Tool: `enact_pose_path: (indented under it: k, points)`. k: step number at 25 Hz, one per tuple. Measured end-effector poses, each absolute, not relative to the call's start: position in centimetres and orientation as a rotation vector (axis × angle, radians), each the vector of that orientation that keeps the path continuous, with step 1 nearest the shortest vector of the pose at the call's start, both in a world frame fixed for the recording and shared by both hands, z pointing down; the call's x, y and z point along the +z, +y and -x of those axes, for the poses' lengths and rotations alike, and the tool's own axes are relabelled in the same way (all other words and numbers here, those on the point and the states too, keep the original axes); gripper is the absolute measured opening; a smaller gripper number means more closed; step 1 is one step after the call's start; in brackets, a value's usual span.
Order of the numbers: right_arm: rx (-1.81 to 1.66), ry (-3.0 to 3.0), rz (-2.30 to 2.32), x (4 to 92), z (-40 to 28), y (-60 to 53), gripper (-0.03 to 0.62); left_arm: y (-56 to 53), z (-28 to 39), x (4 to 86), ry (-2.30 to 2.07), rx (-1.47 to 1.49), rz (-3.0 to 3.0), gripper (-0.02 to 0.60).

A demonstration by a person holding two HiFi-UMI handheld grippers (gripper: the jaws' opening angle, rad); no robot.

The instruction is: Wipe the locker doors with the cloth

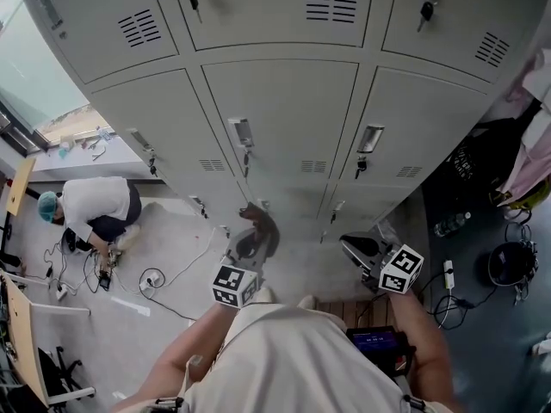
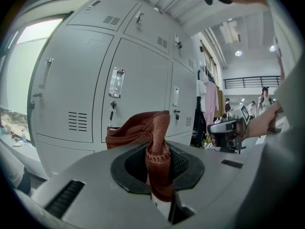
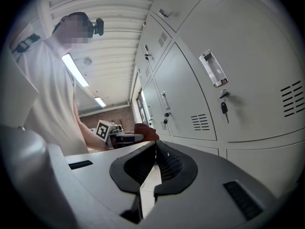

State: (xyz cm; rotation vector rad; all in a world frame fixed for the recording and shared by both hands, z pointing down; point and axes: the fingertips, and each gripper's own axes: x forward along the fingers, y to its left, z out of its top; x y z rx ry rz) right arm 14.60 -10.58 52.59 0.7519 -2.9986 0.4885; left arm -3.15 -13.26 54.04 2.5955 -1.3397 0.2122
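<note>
Left gripper view puts the grip plainly: the left gripper [image 2: 159, 170] has its jaws closed on a narrow fold of the cloth [image 2: 143, 128], and most of the fabric rises past the tips and flops to one side in a loose bunch. The right gripper [image 3: 155, 162] has its jaws closed too, with nothing between them. Just beyond the cloth stand the locker doors [image 2: 136, 75], and I cannot tell whether fabric and metal touch yet. My worry is that thin pinch; pressed and dragged across a door, the fold could slide out of the jaws. The loose bunch could also catch on a key [image 2: 113, 110] hanging from a lock or on a handle [image 2: 116, 82]. If the cloth folds aside, the hard jaws may scrape the paint. Only the head view shows both grippers low before the bottom rows, plus a person [image 1: 95, 206] crouched over cables [image 1: 176, 274] well off to the left. Only the right gripper view shows the clothed gripper side-on.
</note>
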Motion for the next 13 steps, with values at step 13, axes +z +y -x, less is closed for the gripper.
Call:
enact_pose_path:
  k: [13]
  points:
    - [0.419,-2.989,-0.799,51.4,-15.1,-10.5,0.017,-13.1,2.0,53.3,-1.273,0.223,-2.661,0.041]
